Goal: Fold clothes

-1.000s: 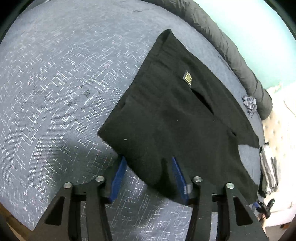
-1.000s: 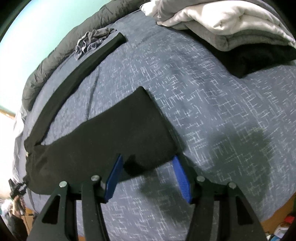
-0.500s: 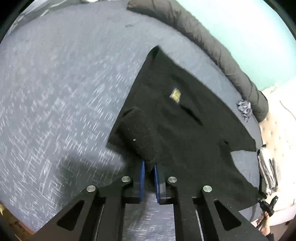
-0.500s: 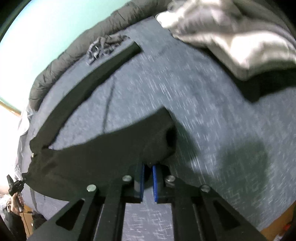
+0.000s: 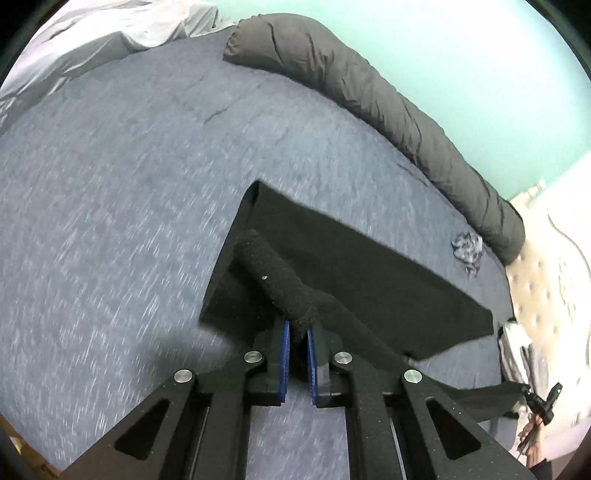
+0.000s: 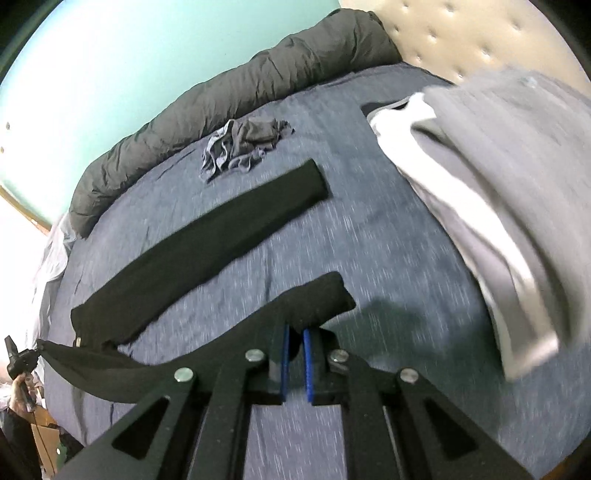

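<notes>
Blurred blue bedspread [image 5: 110, 221] under black trousers [image 5: 351, 258], hems bunched, hidden between both pinching pairs of fingers [image 5: 284, 350].

On the bed [image 6: 369, 236], the trousers [image 6: 207, 251] are spread at the middle, one leg laid toward one o'clock in the right wrist view — the crumpled cloth [image 6: 240, 144] is found just beyond it at twelve. The rolled duvet [image 6: 229, 92] is set along the far edge, from nine to one o'clock. A folded pile [image 6: 509, 184] is stacked at three o'clock, before the headboard [image 6: 461, 33].
</notes>
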`<state>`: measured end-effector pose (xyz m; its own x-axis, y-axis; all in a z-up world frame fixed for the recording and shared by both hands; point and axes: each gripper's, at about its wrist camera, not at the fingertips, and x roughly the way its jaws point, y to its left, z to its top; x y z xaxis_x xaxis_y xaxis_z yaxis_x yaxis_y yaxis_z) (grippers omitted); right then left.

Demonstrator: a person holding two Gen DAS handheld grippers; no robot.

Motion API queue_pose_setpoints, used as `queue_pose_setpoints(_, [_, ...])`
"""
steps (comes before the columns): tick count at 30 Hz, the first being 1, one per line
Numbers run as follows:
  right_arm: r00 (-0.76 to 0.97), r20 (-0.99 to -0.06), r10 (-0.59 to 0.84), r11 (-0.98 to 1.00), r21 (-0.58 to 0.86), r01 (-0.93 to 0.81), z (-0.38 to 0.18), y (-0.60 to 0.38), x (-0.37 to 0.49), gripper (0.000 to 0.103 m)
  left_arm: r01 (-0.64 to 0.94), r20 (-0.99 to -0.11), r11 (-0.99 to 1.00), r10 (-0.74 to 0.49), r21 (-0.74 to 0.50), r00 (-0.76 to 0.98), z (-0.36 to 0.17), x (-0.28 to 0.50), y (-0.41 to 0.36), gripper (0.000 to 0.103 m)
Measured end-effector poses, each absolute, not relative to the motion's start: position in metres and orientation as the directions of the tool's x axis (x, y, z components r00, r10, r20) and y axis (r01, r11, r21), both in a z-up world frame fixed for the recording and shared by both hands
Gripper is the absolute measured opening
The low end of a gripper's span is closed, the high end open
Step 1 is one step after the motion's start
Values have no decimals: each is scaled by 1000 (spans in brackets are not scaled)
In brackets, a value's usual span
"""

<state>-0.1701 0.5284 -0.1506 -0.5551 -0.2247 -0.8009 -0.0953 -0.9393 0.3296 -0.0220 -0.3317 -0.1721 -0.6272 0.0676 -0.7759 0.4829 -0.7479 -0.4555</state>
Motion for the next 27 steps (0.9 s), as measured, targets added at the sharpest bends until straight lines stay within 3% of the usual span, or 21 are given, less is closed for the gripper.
queue_pose_setpoints(13, [-474,-862,-176,-963,252,-100,-168,499,-329,6,550,-821,-718,53,-426,-568,-194,-132,-379,8])
queue_pose_setpoints(27, [-373,-923,-97,-981,151,-118,-221,480,-460,6,610,-865,-683,65,-402,-497,-259,-195,-412,9])
